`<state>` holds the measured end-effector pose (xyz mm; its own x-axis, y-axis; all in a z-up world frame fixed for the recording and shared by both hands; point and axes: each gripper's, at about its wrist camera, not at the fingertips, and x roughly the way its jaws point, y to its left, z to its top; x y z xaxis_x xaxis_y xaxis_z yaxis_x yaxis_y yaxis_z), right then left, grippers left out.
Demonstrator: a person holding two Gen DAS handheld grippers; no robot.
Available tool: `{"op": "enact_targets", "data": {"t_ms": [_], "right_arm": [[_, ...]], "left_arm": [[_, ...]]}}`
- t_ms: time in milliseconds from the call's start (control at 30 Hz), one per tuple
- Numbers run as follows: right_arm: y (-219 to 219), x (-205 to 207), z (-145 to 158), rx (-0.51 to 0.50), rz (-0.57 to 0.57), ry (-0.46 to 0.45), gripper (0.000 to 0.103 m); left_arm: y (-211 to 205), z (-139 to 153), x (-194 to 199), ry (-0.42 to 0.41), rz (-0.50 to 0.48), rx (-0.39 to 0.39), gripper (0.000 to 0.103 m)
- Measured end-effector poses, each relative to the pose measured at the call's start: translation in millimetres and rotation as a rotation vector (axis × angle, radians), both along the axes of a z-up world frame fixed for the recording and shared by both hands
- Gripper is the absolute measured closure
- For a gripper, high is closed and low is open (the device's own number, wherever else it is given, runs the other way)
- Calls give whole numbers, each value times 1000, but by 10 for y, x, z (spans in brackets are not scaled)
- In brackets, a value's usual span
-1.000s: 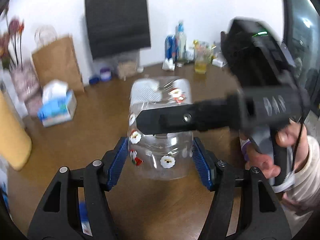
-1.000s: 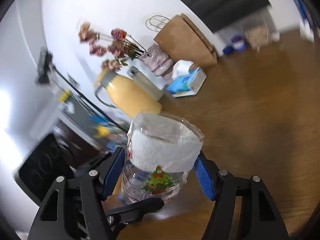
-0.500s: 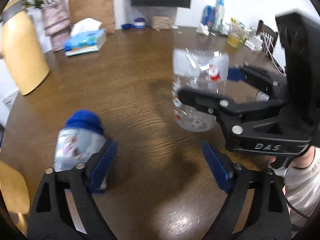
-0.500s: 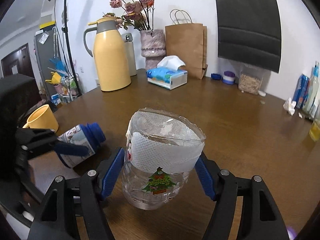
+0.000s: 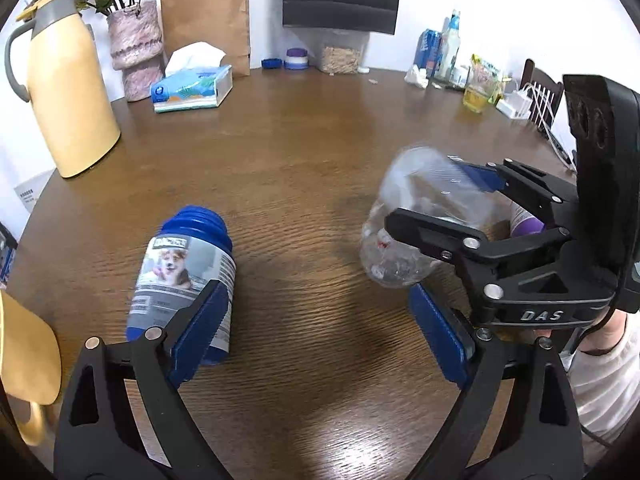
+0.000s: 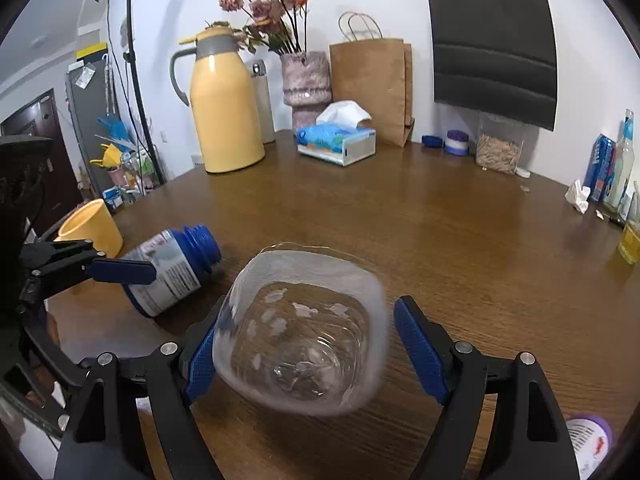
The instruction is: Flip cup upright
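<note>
The clear plastic cup [image 6: 304,332] with small stickers and a white band at its rim sits between my right gripper's [image 6: 308,350] blue pads, just above the wooden table [image 6: 460,240]. It is blurred and tipped, its mouth leaning toward the right camera. The left pad touches it; a narrow gap shows at the right pad, so the jaws stand open. In the left wrist view the cup [image 5: 412,220] is at the right, inside the right gripper [image 5: 448,208]. My left gripper [image 5: 318,332] is open and holds nothing.
A blue-capped bottle [image 5: 180,276] lies on its side against my left gripper's left finger. A yellow cup [image 6: 90,228] stands at the table's left edge, and a purple-lidded jar [image 6: 588,436] sits near right. A yellow thermos [image 5: 68,92], tissue box [image 5: 192,90] and bottles [image 5: 448,52] line the back.
My left gripper let go of the cup and drew back left beside the blue bottle. The right jaws widened, and the cup tipped from upright toward the right camera.
</note>
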<state>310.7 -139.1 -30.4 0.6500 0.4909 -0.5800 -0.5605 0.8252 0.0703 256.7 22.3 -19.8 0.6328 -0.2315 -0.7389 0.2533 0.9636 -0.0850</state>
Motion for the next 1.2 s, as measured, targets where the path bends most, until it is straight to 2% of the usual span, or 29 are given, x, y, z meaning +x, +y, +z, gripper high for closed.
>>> {"op": "enact_targets", "data": {"t_ms": [133,167,233,300,433,567,667,733,867,967,1067,1200], "right_arm": [[-114,-148,154,4,-23,-10,19],[-156,-208,193,5,-31,-12,19],[-286,-403,274,10,-55,-27,19],[-395,-603,322,6,-90,-29,19],[-624,-1123,367,23,-171,-29,19],[-747,-1855,389,26,-284,-107,19],[-736,-2374,279,48,-321,-140,19],[-707,-2565,240,46,-314,-149,19],[-591,-2711,244,56,-260,-162,19],[-516,-2793,225,66,-262,-184,19],[-463,-2816,197,58,-258,-177,19],[-462,-2825,211,63,-259,-184,19]], "left_arm": [[20,112,-106,-55,44,5,12],[19,178,-202,-104,66,14,11],[21,263,-372,-180,99,21,1],[34,341,-602,-251,133,13,0],[5,411,-1070,-327,193,24,0],[-54,475,-1655,-430,222,19,0],[-54,420,-2050,-426,256,-29,0],[-62,365,-2212,-417,266,-46,0],[-69,290,-2329,-400,287,-19,0],[-24,312,-2336,-414,290,-52,0],[-36,315,-2350,-423,286,-34,0],[-1,316,-2417,-439,286,-63,0]]}}
